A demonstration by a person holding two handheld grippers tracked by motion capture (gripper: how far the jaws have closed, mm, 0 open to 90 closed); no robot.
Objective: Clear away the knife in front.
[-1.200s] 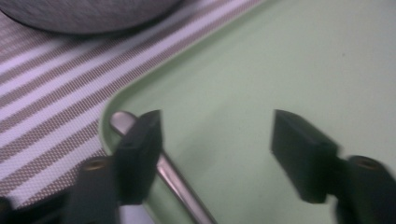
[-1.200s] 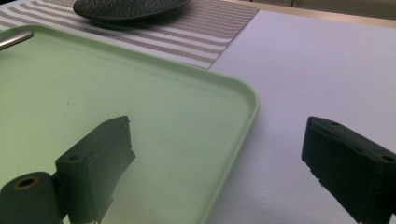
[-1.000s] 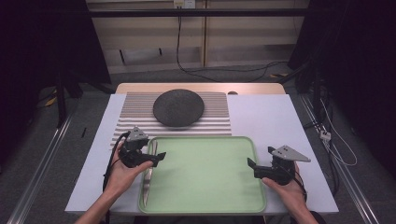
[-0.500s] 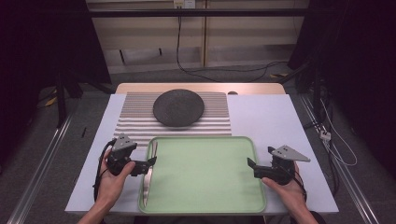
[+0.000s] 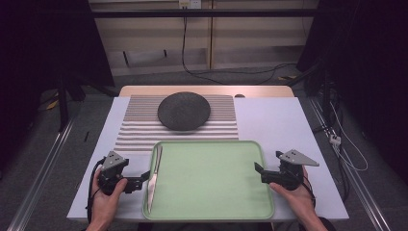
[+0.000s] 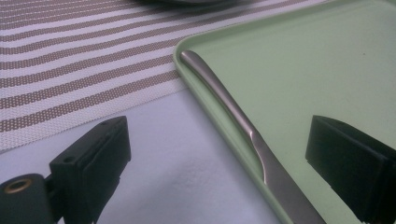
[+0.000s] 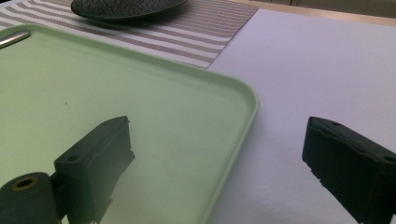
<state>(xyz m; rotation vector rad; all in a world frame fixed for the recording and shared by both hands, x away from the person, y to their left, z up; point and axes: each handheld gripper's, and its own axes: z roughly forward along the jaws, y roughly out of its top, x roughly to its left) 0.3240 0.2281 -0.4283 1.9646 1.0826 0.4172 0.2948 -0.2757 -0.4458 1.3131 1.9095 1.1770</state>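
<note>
A silver knife (image 5: 153, 177) lies lengthwise inside the left edge of the green tray (image 5: 211, 211). My left gripper (image 5: 144, 179) rests on the white table just left of the tray, level with the knife's blade. Its jaws have just been opening and stand wide; in the left gripper view the knife (image 6: 224, 103) runs between them with neither pad touching it. My right gripper (image 5: 258, 171) sits still at the tray's right rim, open, and its own view has the tray's corner (image 7: 243, 116) between empty jaws.
A dark round plate (image 5: 184, 110) sits on a striped placemat (image 5: 139, 130) beyond the tray. A white cover (image 5: 279, 120) tops the table. Cables trail on the floor behind and to the right.
My left gripper has drawn back from the tray's far left corner toward the table's near edge and slightly left. The knife stays on the tray. The right gripper has not moved.
</note>
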